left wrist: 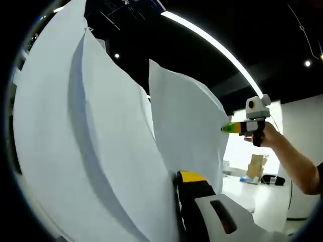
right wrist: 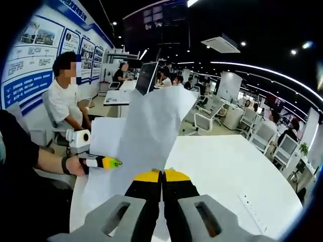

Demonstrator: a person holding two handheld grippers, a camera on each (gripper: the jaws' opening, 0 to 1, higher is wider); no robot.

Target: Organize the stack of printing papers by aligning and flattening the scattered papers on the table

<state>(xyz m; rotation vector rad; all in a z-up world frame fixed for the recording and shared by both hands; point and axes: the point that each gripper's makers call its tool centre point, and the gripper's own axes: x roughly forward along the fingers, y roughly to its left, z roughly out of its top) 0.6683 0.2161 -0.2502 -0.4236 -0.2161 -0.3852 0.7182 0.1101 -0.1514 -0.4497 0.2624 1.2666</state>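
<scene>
while the right gripper (right wrist: 162, 177) pinches its yellow-tipped jaws tight on the thin white papers (right wrist: 146, 136), the smooth sheets curl and bend up above the white table (right wrist: 222, 166). left gripper (right wrist: 115, 163) touches their left edge; i cannot tell its jaws.

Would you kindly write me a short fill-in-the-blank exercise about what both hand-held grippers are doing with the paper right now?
1. The right hand-held gripper has its yellow-tipped jaws ____ on the sheets of paper.
2. The sheets are lifted above the ____ table.
3. The left hand-held gripper touches the paper's ____ edge in the right gripper view.
4. A person in a white shirt is ____ on a chair.

Missing words: shut; white; left; sitting
</scene>
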